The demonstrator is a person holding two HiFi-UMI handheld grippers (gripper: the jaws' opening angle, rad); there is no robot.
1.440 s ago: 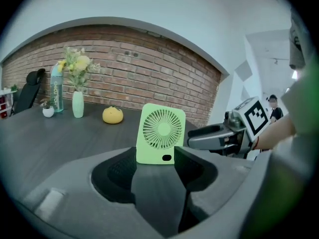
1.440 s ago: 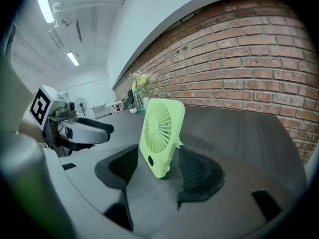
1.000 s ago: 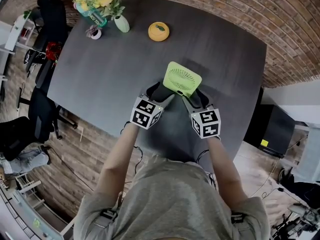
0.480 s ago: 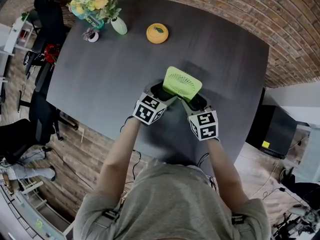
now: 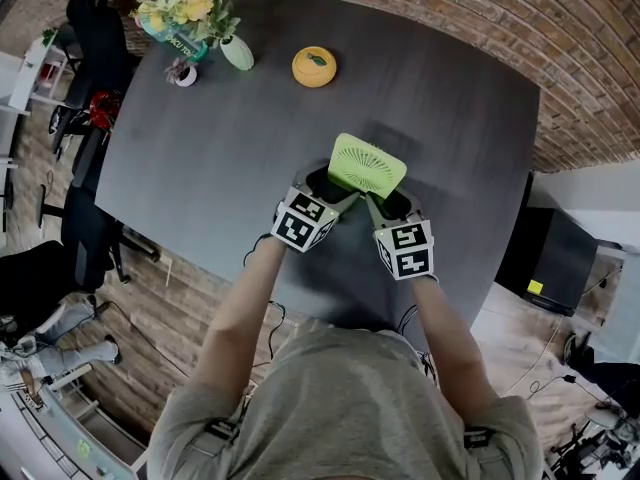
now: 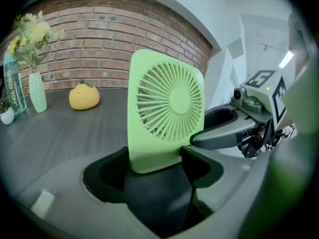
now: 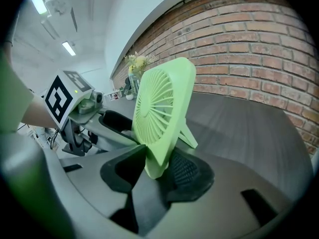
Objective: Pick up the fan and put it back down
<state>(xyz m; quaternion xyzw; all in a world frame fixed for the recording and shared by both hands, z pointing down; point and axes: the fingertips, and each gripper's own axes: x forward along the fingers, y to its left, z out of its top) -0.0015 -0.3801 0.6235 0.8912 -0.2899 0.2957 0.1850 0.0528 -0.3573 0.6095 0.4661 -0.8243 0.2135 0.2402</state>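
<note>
A light green square fan [image 5: 368, 165] stands tilted back on its rear leg on the dark table [image 5: 240, 158]. My left gripper [image 5: 335, 190] reaches its lower left side. In the left gripper view the fan [image 6: 167, 108] faces me with its bottom edge between the wide jaws of the left gripper [image 6: 154, 166], which have just been opening; only the right jaw tip touches it. My right gripper [image 5: 385, 200] is at the lower right corner. In the right gripper view the fan [image 7: 162, 113] is edge-on, and the right gripper [image 7: 157, 166], its jaws just closing, pinches that corner.
An orange fruit-shaped thing [image 5: 314, 66] and a vase of yellow flowers [image 5: 195, 8] stand at the table's far side. A brick wall [image 5: 560, 58] runs close behind the table. Black chairs [image 5: 95, 28] are at the left, and a black box [image 5: 545, 258] sits on the floor at the right.
My left gripper has come forward a little, closer under the fan's left side. The right gripper has stayed at the fan's right corner. The fan has not visibly moved.
</note>
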